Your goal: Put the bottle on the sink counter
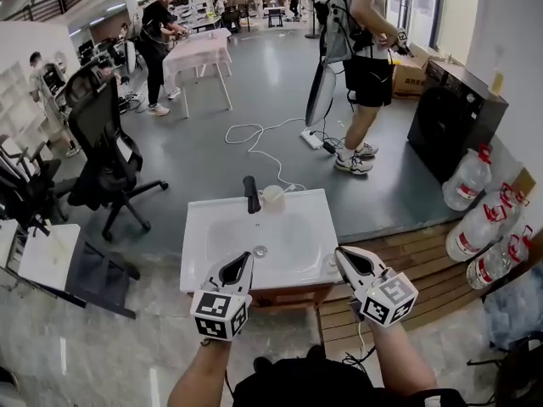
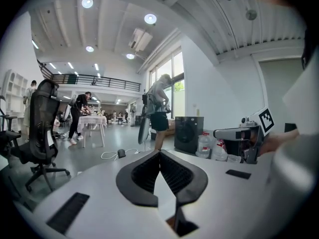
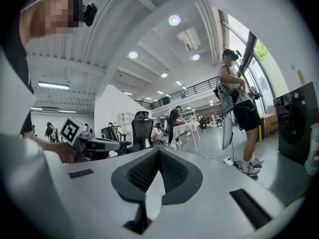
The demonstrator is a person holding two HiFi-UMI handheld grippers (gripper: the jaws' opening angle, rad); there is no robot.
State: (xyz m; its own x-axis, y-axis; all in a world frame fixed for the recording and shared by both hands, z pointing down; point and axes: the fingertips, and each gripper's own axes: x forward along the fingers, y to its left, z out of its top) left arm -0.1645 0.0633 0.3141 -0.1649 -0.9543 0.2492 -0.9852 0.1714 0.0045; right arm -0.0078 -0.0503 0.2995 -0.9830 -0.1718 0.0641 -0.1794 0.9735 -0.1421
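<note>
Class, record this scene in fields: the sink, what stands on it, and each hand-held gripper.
Sink: white, drain in the middle
Faucet: black, at the back rim
Beside faucet: small pale container, on the counter
Left hand-held gripper: shut, empty, over sink's near edge
Right hand-held gripper: shut, empty, over sink's near right corner

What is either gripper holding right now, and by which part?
Nothing. The left gripper and right gripper both have their jaws together, empty.
</note>
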